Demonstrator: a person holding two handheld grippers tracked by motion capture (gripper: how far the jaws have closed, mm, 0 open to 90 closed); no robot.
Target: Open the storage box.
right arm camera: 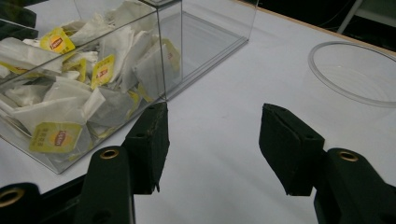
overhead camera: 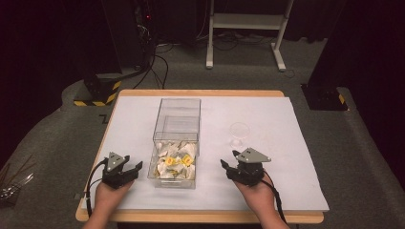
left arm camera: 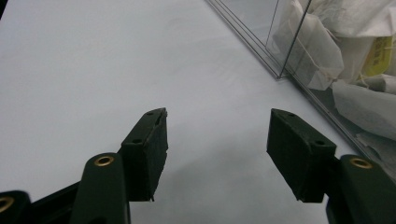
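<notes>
A clear two-compartment box (overhead camera: pixel 176 138) stands mid-table; its near compartment holds several white tea bags (overhead camera: pixel 174 164) with yellow tags, and its far compartment looks empty. A clear plastic cup (overhead camera: pixel 239 133) stands to the right of the box. My left gripper (overhead camera: pixel 133 161) rests left of the box, open with nothing between its jaws. In the left gripper view, the left gripper (left arm camera: pixel 217 135) points past the box wall (left arm camera: pixel 289 56) and tea bags (left arm camera: pixel 317 51). My right gripper (overhead camera: pixel 229 159) sits right of the box, below the cup, open and holding nothing. In the right gripper view, the right gripper (right arm camera: pixel 212 133) faces the gap between tea bags (right arm camera: pixel 70 93) and cup (right arm camera: pixel 355 70).
A white sheet (overhead camera: pixel 267 191) covers the wooden table (overhead camera: pixel 200 218). Beyond the table's far edge, on the carpet, are a white frame stand (overhead camera: pixel 246 28), cables and dark equipment with yellow-black striped bases (overhead camera: pixel 98 93).
</notes>
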